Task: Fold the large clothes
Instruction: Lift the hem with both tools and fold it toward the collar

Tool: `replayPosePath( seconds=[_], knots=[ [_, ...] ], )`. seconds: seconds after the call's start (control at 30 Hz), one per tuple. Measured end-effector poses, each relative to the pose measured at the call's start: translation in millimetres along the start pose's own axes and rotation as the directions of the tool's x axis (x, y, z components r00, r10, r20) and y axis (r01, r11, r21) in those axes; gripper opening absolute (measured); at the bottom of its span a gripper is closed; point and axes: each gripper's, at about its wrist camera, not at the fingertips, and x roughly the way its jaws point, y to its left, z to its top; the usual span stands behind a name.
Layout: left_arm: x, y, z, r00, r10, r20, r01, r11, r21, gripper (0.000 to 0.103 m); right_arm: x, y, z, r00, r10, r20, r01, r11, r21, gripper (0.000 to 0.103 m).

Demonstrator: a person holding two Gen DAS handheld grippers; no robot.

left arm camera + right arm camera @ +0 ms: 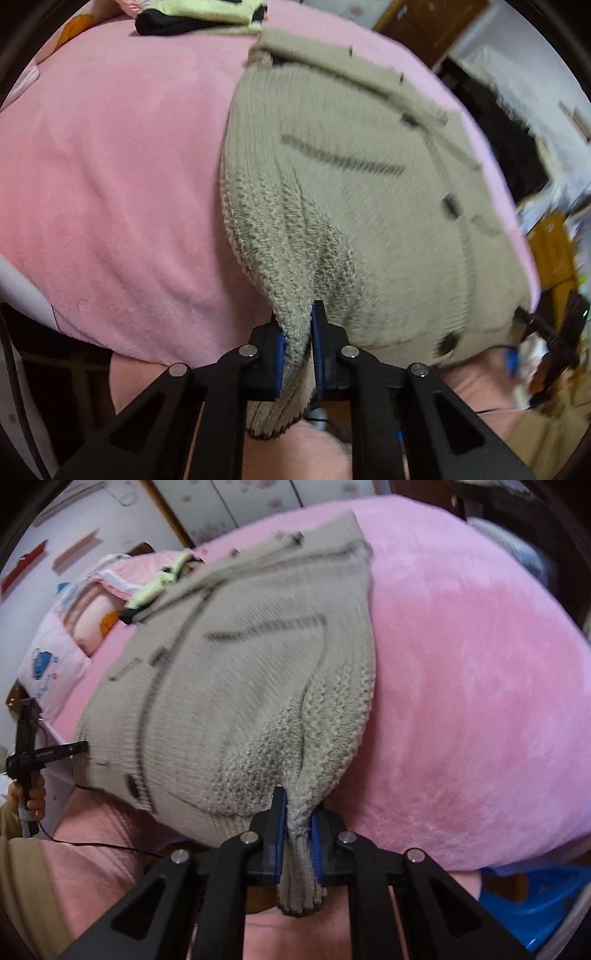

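A beige knit cardigan with dark trim and buttons lies spread on a pink bed. My left gripper is shut on the cardigan's near left hem corner, the knit bunched between its blue pads. My right gripper is shut on the near right hem corner of the same cardigan, which stretches away over the pink bed. The right gripper also shows at the right edge of the left wrist view; the left gripper shows at the left edge of the right wrist view.
Folded yellow-green and black clothes lie at the far end of the bed. A white patterned quilt lies to the far left. A blue plastic object is below the bed's right edge. A wooden door stands behind.
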Motion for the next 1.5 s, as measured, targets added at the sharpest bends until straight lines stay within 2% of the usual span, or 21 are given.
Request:
replayPosePath(
  seconds=[0.1,0.23,0.37,0.43,0.53,0.6,0.77,0.83,0.9,0.93,1.0,1.03,1.07,1.17,1.3,1.33,1.4,1.43,1.5],
  knots=[
    [-27.3,-7.4,14.8,0.994,-0.073,0.076,0.078,0.995,-0.066,0.010,-35.5,13.2,21.4,0.994,0.059,0.092,-0.056,0.998,-0.028,0.010],
    [-63.5,-13.6,51.1,0.960,-0.175,0.220,0.212,0.964,-0.161,0.009,-71.8,32.3,67.3,0.966,0.131,0.223,-0.117,0.990,-0.073,0.009],
    [-78.2,-25.0,95.6,0.938,-0.186,0.292,0.249,0.949,-0.196,0.009,-83.2,33.5,125.6,0.929,0.196,0.314,-0.188,0.981,-0.055,0.009],
    [-82.6,-20.9,123.5,0.932,-0.175,0.319,0.252,0.942,-0.220,0.009,-79.7,30.4,161.1,0.914,0.198,0.354,-0.201,0.979,-0.031,0.008],
    [-71.7,-17.8,175.6,0.924,-0.147,0.354,0.247,0.934,-0.257,0.009,-61.2,22.0,215.6,0.907,0.164,0.388,-0.188,0.982,0.024,0.008],
    [-50.9,-13.4,216.3,0.924,-0.127,0.362,0.243,0.924,-0.296,0.009,-40.8,11.8,251.3,0.908,0.135,0.396,-0.180,0.980,0.079,0.008],
    [17.0,3.0,307.1,0.938,-0.064,0.341,0.203,0.899,-0.389,0.009,32.9,-22.5,331.1,0.928,0.062,0.368,-0.163,0.954,0.251,0.008],
    [47.6,10.4,334.7,0.945,-0.023,0.325,0.166,0.892,-0.420,0.010,71.0,-41.7,357.0,0.939,0.020,0.343,-0.137,0.937,0.321,0.009],
    [86.1,16.5,355.6,0.964,-0.003,0.267,0.125,0.889,-0.441,0.010,107.2,-57.1,371.5,0.955,0.008,0.295,-0.125,0.917,0.380,0.009],
    [104.9,18.8,362.1,0.974,0.040,0.224,0.069,0.886,-0.459,0.011,131.1,-66.2,377.6,0.969,0.014,0.245,-0.118,0.902,0.416,0.010],
    [132.7,23.1,369.9,0.983,0.084,0.166,0.001,0.891,-0.454,0.011,167.1,-78.6,381.8,0.989,-0.009,0.150,-0.064,0.878,0.475,0.016],
    [142.8,25.7,372.6,0.985,0.086,0.149,-0.009,0.890,-0.455,0.013,179.4,-83.8,382.9,0.992,-0.008,0.122,-0.053,0.873,0.486,0.019],
    [146.3,27.3,374.0,0.986,0.080,0.145,-0.005,0.892,-0.452,0.015,183.2,-85.9,383.0,0.992,0.006,0.122,-0.066,0.872,0.485,0.028],
    [146.1,29.3,377.9,0.990,0.015,0.141,0.045,0.909,-0.413,0.022,181.1,-86.9,383.6,0.988,0.056,0.145,-0.115,0.891,0.439,0.033],
    [135.5,31.5,381.3,0.986,-0.091,0.142,0.137,0.923,-0.359,0.047,169.7,-89.6,381.9,0.980,0.112,0.164,-0.169,0.906,0.389,0.039],
    [129.7,30.6,381.6,0.983,-0.096,0.155,0.145,0.927,-0.346,0.057,164.9,-91.6,381.4,0.976,0.131,0.173,-0.189,0.904,0.384,0.042],
    [113.5,26.3,383.7,0.978,-0.074,0.196,0.135,0.939,-0.318,0.068,156.3,-92.9,380.2,0.972,0.143,0.184,-0.204,0.905,0.373,0.053],
    [105.0,26.6,385.1,0.974,-0.069,0.215,0.135,0.943,-0.306,0.071,148.9,-93.7,380.1,0.967,0.150,0.205,-0.218,0.905,0.366,0.056],
    [94.5,22.1,389.3,0.969,-0.048,0.240,0.115,0.955,-0.274,0.072,137.2,-93.5,380.0,0.959,0.147,0.244,-0.227,0.911,0.344,0.058]
  ],
)
